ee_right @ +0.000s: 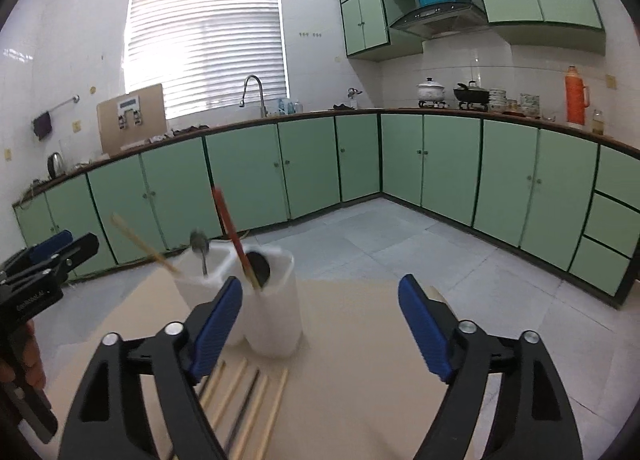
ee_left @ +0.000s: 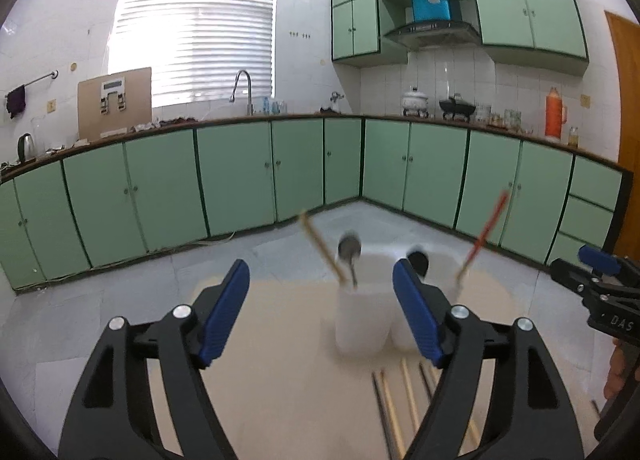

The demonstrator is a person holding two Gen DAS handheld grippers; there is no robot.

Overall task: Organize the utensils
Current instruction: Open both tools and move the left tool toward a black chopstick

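Note:
A white two-compartment utensil holder (ee_left: 362, 320) (ee_right: 272, 312) stands on the beige table. It holds a wooden chopstick (ee_left: 320, 246) (ee_right: 142, 245), a metal spoon (ee_left: 350, 250) (ee_right: 200, 245), a red chopstick (ee_left: 486, 232) (ee_right: 232, 234) and a black spoon (ee_left: 418, 260) (ee_right: 259, 269). Several loose chopsticks (ee_left: 396, 408) (ee_right: 248, 408) lie on the table in front of the holder. My left gripper (ee_left: 320, 308) is open and empty, just short of the holder. My right gripper (ee_right: 320, 324) is open and empty, to the right of the holder.
The beige table (ee_left: 280, 360) (ee_right: 360, 360) ends just behind the holder. Beyond it lie a grey tiled floor and green kitchen cabinets (ee_left: 240, 176) (ee_right: 440, 164). The right gripper shows at the right edge of the left wrist view (ee_left: 600, 280); the left gripper shows at the left edge of the right wrist view (ee_right: 44, 264).

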